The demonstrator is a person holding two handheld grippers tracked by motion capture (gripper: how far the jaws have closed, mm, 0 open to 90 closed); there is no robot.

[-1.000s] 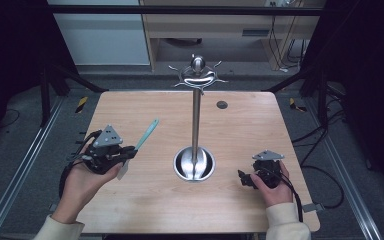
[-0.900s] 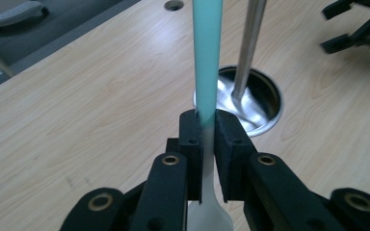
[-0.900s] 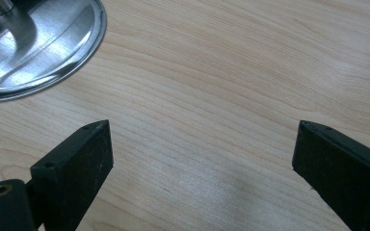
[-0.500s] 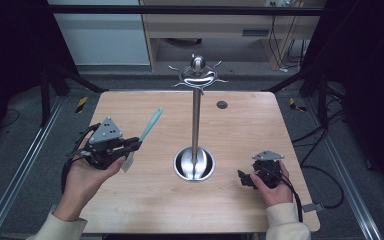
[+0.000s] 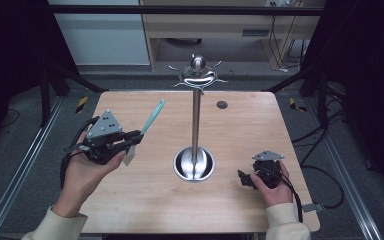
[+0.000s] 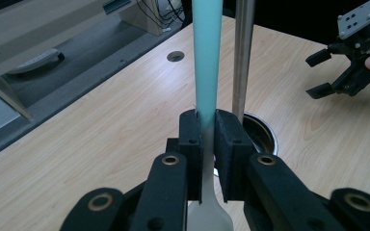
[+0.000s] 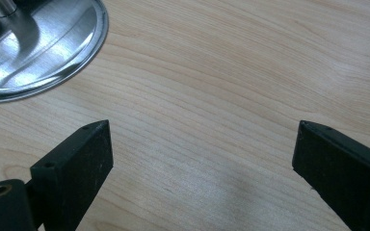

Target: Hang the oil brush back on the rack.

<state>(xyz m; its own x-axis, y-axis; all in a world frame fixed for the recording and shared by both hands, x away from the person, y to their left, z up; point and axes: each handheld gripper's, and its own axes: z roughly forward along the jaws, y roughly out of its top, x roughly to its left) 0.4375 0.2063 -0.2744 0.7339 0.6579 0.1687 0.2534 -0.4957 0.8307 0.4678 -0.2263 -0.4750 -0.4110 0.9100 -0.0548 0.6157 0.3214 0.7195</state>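
left gripper (image 5: pixel 136 136): held up off the desk (image 5: pixel 145 210) in the person's left hand (image 5: pixel 82 175), at the left side in the high view; grey three-cornered plate seen on top.
left fingers (image 6: pixel 191 144): clamped on the spatula (image 6: pixel 207 57), at the point where the teal handle meets the pale blade; both pads are seen pressed against it in the left gripper view.
spatula: carried clear of the desk; handle is tilted up and away toward the stand, pale blade is pointed down toward the person, below the fingers.
stand (image 5: pixel 196 125): upright metal pole on a round polished base (image 5: pixel 194 165), set near the desk centre; a ring of hooks with a ball on top is seen at its head. In the left gripper view the pole is seen just behind the spatula handle; whether they touch cannot be told.
hole (image 5: pixel 222 104): small dark round one in the desk top, right of the pole, toward the far edge.
right gripper (image 5: pixel 244 178): held low at the right side of the desk in the right hand (image 5: pixel 272 187), well apart from the base.
right fingers (image 7: pixel 82 154): spread wide, nothing between them; bare wood is seen in the gap, and the base edge at upper left in the right gripper view.
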